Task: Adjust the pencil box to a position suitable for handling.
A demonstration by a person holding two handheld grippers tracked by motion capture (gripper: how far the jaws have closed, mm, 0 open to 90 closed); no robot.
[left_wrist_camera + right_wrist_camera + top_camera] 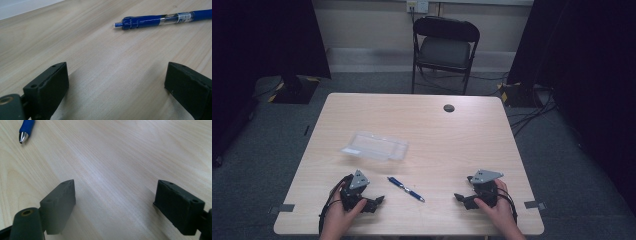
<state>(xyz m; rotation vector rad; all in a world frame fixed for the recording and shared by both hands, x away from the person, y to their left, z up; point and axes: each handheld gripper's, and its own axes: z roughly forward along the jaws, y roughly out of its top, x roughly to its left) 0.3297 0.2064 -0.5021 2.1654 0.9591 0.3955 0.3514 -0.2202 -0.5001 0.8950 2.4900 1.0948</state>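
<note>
Currently the blue pen (406, 189) lies flat on the table (437, 135), between the left gripper (379, 200) and the right gripper (458, 197). Both grippers rest near it with jaws spread, grasping nothing. A clear plastic case (374, 146) sits farther back.

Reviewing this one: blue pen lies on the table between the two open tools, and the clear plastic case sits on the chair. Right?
Not quite. The high view shows the clear plastic case on the table, beyond the blue pen, not on the chair. The rest holds.
</note>
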